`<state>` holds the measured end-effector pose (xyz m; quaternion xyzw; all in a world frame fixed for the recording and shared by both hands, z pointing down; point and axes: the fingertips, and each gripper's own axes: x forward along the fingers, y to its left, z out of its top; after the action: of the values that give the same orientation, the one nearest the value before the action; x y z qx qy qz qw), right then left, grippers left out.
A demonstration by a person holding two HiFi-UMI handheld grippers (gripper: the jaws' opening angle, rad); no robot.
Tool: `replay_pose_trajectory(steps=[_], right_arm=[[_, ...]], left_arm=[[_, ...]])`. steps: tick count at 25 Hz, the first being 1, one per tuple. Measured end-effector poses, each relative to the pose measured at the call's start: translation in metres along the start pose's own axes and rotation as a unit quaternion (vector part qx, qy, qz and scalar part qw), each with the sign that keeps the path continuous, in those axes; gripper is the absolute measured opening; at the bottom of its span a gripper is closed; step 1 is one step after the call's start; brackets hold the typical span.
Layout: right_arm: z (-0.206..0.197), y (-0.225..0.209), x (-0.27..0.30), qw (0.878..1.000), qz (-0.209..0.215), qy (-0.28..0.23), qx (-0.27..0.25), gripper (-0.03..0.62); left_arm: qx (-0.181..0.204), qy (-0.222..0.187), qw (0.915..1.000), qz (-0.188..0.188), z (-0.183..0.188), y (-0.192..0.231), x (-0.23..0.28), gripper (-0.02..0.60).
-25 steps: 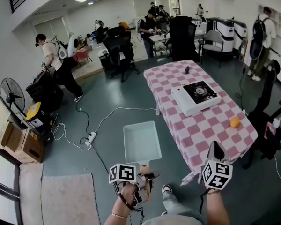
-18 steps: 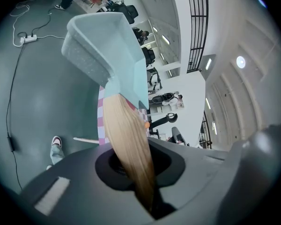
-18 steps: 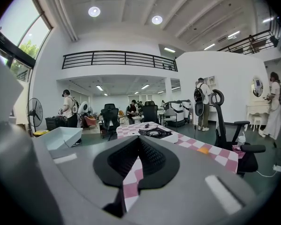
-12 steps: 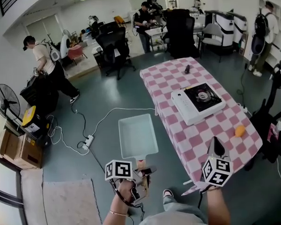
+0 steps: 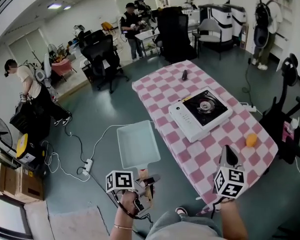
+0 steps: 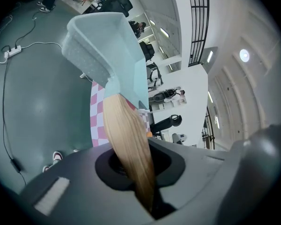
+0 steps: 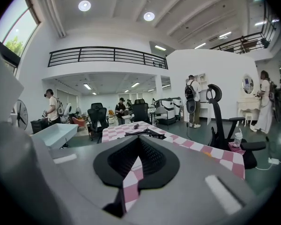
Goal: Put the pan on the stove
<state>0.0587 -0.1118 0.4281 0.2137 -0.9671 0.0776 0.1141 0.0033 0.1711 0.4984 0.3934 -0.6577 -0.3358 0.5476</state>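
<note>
My left tongs (image 5: 147, 179): clenched on the wooden handle (image 6: 129, 144) of the pale rectangular pan (image 5: 136, 145), which hangs in the air above the floor, left of the desk (image 5: 197, 156). Stove (image 5: 200, 113): on the checkered desk, well apart from the pan. My right tongs (image 5: 229, 156): drawn together, empty, over the desk's near edge.

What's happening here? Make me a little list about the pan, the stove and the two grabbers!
Pan: pale blue, rectangular, wooden handle; held in the air beside the pink-and-white checked table
Stove: white portable gas stove with a black top, on that table, nothing on it
Left gripper: shut on the pan's handle
Right gripper: empty, jaws close together
Job done: not yet
</note>
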Motion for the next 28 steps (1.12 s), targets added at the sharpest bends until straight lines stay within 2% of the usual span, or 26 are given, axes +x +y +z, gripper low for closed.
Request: replay_pose_trajectory(steps=[9,15,23,28], right_arm=[[-0.005,-0.053,-0.001,0.996,-0.089,-0.001,0.025,0.009],[0.001,-0.072,0.013,0.989,-0.145,-0.015,0.036,0.009],[0.004,-0.061,0.049,0.976,-0.209,-0.002,0.060,0.009],[0.021,-0.054,0.070,0.966,-0.249,-0.002,0.062,0.009]], left_arm=[[0.032,0.054,0.9979,-0.010,0.043,-0.013,0.045,0.031],[0.059,0.103,0.9929,-0.017,0.077,-0.017,0.078,0.031],[0.091,0.161,0.9823,-0.033,0.150,-0.029,0.109,0.031],[0.112,0.194,0.9737,-0.041,0.193,-0.036,0.125,0.031]])
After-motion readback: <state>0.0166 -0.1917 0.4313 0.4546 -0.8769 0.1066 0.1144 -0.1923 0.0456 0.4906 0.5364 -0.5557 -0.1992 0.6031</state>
